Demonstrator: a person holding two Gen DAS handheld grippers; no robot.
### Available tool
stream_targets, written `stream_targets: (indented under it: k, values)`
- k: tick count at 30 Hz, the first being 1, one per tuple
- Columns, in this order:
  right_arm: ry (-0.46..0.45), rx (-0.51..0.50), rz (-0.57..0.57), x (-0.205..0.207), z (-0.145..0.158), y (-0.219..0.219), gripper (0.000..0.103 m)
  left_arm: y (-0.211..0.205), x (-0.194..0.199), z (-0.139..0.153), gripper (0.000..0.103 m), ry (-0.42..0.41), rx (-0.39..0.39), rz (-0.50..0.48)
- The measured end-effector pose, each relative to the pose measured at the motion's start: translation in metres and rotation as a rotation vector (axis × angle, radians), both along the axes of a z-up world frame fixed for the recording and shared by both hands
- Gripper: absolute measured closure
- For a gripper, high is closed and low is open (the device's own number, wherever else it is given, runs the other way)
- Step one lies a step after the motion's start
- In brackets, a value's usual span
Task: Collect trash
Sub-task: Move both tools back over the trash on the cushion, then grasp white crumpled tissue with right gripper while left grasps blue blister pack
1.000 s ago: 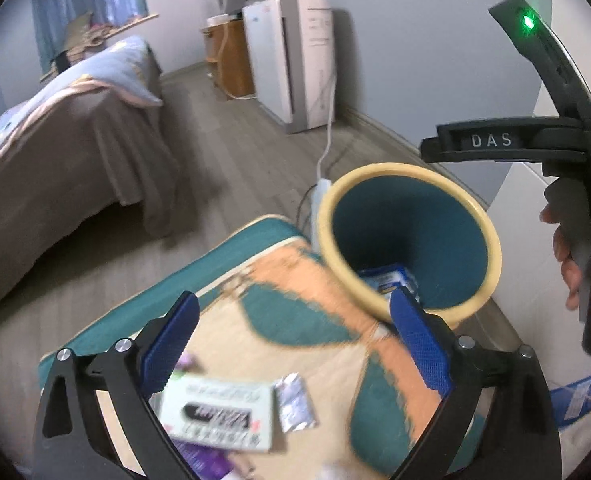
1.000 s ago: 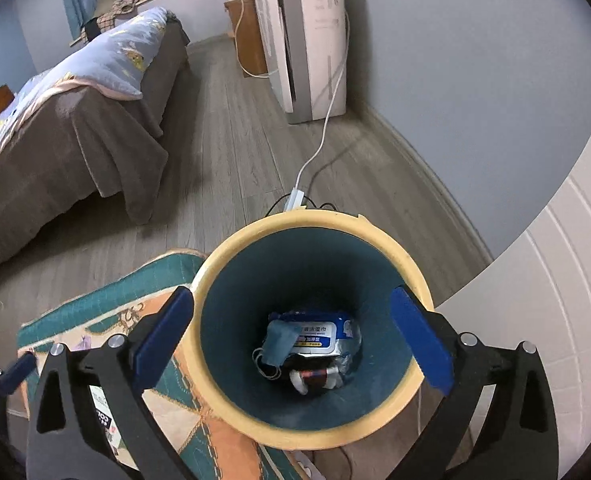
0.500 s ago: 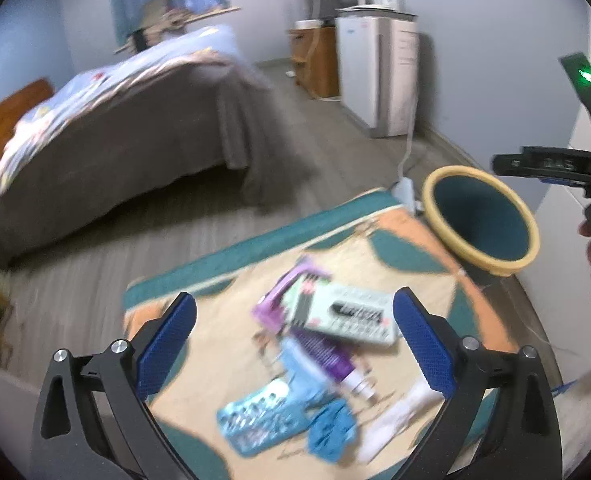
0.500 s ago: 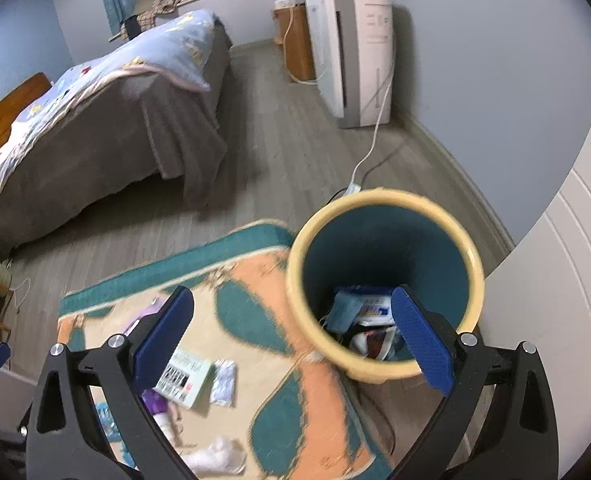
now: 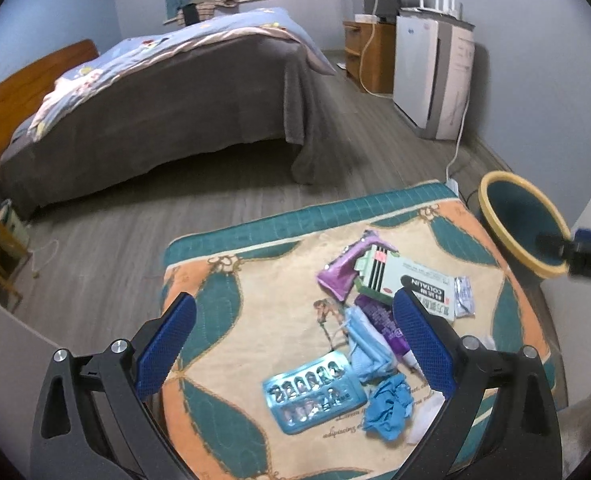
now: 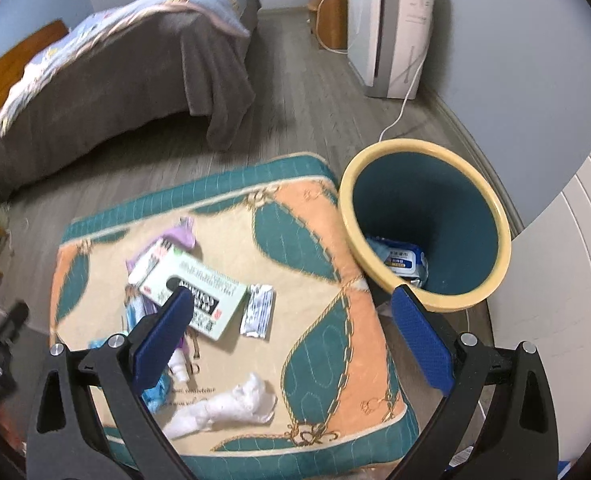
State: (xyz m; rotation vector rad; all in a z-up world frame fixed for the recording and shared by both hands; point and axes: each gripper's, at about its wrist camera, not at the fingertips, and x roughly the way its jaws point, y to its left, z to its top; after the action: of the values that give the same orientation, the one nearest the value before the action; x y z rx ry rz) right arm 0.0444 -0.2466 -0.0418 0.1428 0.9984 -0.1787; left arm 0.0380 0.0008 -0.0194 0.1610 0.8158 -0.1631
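Observation:
Trash lies on a patterned rug: a white medicine box, a purple wrapper, a blue blister pack, a crumpled blue glove, a face mask, a silver sachet and a white tissue wad. The yellow-rimmed teal bin stands off the rug's right edge with a wipes pack inside. My left gripper hovers open above the rug. My right gripper is open and empty too, above the rug beside the bin.
A bed with a grey cover fills the far left. A white air purifier and its cable stand by the back wall near a wooden cabinet. White panelling rises to the right of the bin.
Both grippers drew back and swung left, away from the bin and out over the rug. The trash pile came into full view. Both stay open.

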Motion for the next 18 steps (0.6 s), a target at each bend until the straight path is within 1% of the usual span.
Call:
stream_targets:
  k: [3, 5, 7, 10, 13, 15, 18]
  values:
    - [0.024, 0.005, 0.017, -0.003, -0.011, 0.010, 0.006, 0.006, 0.001, 0.002, 0.005, -0.002, -0.026, 0.011]
    - [0.042, 0.003, 0.021, -0.004, -0.018, 0.013, 0.006, 0.009, 0.000, 0.002, 0.005, -0.003, -0.029, 0.018]
    - [0.066, -0.021, 0.028, -0.004, -0.026, 0.019, 0.006, 0.012, 0.001, 0.003, 0.005, 0.000, -0.031, 0.028]
    - [0.093, -0.041, 0.051, -0.004, -0.037, 0.028, 0.006, 0.016, 0.002, 0.004, 0.005, 0.006, -0.054, 0.031]
    - [0.122, -0.024, 0.074, -0.005, -0.049, 0.036, 0.006, 0.017, 0.002, 0.003, 0.005, 0.008, -0.050, 0.026]
    - [0.154, 0.013, 0.083, -0.006, -0.059, 0.040, 0.006, 0.017, 0.003, 0.002, 0.005, 0.010, -0.041, 0.024]
    - [0.189, 0.045, 0.075, -0.012, -0.073, 0.046, 0.006, 0.016, 0.006, -0.001, 0.005, 0.018, -0.027, 0.018]
